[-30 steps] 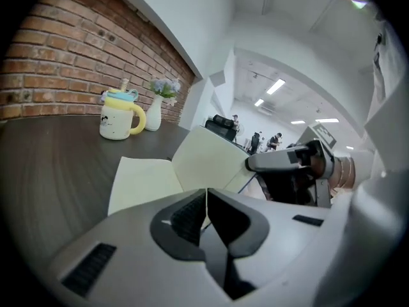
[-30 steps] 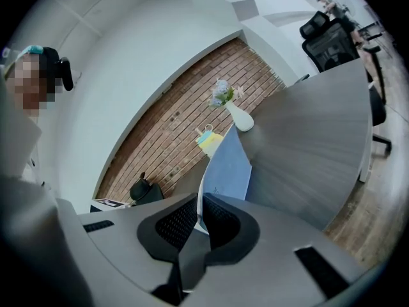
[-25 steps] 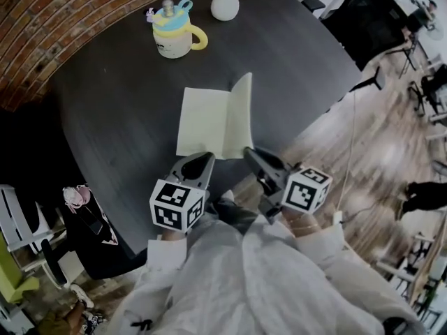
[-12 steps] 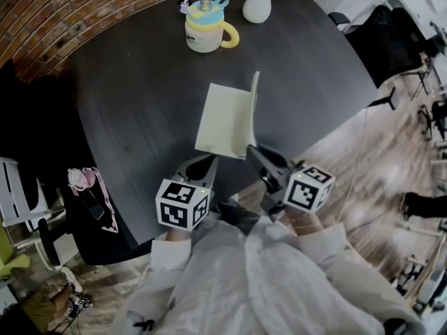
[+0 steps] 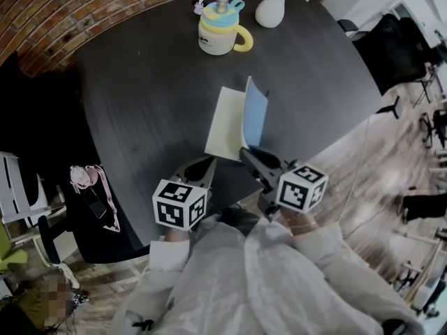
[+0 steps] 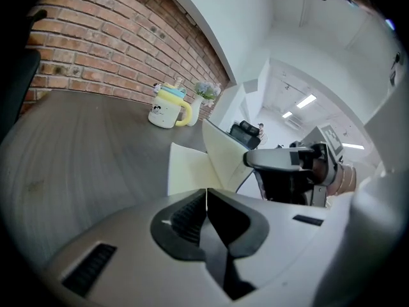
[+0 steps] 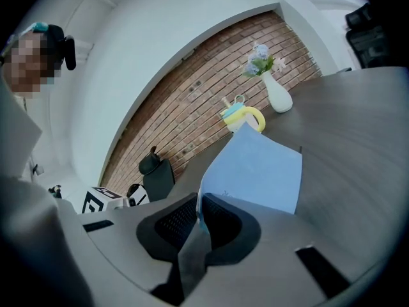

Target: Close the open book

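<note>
The book lies on the dark table (image 5: 140,96) with its pale yellow left page (image 5: 227,124) flat. Its blue cover (image 5: 255,117) stands up past upright and leans over that page. My right gripper (image 5: 246,152) is shut on the cover's near edge, and the blue sheet (image 7: 255,171) runs between the jaws (image 7: 199,206). My left gripper (image 5: 202,165) is shut, its tips (image 6: 206,194) at the near edge of the flat page (image 6: 188,168). Whether it pinches the page I cannot tell.
A yellow-and-blue lidded mug (image 5: 220,33) and a white vase (image 5: 271,9) with flowers stand at the table's far side. The table's curved edge runs close in front of me. Black office chairs (image 5: 391,40) stand to the right, and a seat with a bag (image 5: 91,201) to the left.
The right half of the book has swung up from a slant through upright and now leans left, showing its blue outside. Both grippers shifted slightly with it.
</note>
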The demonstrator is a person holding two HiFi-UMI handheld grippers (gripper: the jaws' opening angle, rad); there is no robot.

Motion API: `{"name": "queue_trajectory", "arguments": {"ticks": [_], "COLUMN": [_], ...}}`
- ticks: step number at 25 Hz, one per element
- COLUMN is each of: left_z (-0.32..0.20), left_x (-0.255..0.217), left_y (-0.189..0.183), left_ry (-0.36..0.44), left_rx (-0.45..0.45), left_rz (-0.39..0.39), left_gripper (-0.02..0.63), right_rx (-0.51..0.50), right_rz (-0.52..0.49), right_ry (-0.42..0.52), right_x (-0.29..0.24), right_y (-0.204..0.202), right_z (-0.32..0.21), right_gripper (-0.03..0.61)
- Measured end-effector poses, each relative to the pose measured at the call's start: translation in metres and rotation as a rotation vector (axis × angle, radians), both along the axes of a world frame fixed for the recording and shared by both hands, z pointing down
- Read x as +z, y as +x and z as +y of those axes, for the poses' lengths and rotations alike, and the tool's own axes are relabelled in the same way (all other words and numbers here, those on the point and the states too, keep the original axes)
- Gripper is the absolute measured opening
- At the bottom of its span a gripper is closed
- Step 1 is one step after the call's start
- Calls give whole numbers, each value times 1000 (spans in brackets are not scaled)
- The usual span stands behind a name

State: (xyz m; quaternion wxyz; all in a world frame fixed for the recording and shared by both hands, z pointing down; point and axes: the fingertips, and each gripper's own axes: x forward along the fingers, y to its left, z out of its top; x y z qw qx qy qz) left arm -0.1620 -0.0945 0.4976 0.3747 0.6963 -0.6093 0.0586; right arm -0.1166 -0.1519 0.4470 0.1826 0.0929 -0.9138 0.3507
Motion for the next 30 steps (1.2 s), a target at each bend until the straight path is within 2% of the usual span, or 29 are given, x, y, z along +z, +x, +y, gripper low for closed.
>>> {"name": "queue_trajectory", "arguments": {"ticks": [15,30], "left_z": [13,1], "left_x": [15,23], "left_y": [-37,-42], "left_ry": [-41,-39], "left_rx": [-8,1], "left_rz": [53,74], "left_gripper": [11,10], "right_rx": [-75,-101], "right_rz": [111,270], "right_ry": [9,151], "right_x": [40,69], "right_y": [-41,-56], "right_z": [12,19], "right_gripper": [35,35]}}
